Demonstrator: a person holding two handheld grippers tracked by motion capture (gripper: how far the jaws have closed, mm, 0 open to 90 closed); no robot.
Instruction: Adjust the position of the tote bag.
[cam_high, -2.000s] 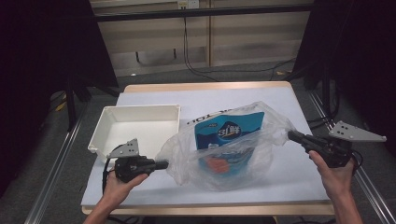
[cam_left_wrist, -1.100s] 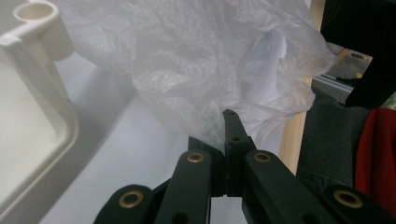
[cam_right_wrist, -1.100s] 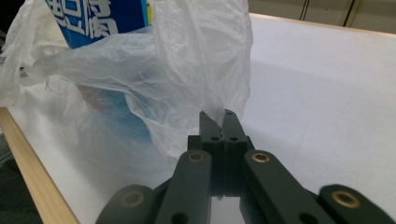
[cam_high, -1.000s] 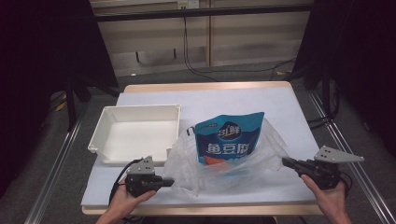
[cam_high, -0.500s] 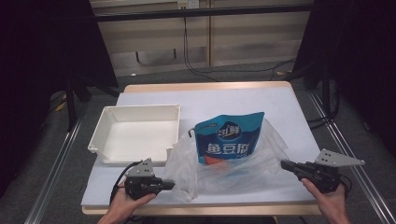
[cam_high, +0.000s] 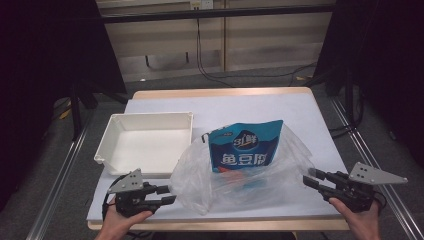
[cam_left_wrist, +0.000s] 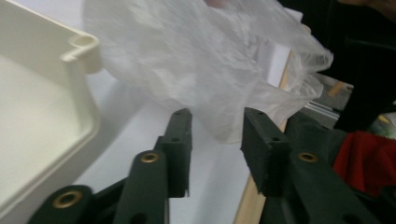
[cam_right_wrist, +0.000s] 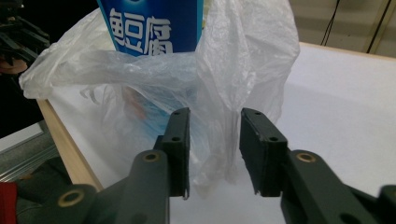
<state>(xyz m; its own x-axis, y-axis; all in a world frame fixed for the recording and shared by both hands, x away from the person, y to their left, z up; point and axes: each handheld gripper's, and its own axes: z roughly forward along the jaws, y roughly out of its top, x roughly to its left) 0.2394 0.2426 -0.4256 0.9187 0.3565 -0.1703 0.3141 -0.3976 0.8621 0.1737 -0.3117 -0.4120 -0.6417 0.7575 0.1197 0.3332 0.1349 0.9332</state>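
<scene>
Both jaws just opening: left gripper and right gripper spread, flanking crumpled clear plastic bag, pads off it.

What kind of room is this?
Probably a lab or workshop for recording handling tasks. A plain table stands in a dark space with cables on the floor, and a person's hand holds a camera-fitted gripper.

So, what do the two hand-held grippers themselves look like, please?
Each hand-held gripper, left and right, is black, with two flat-sided jaws fixed by brass-coloured rivets. A grey three-cornered plate sits on top of each; the right plate is marked with small holes. A black cable trails from the left one. No sleeves are visible.
</scene>
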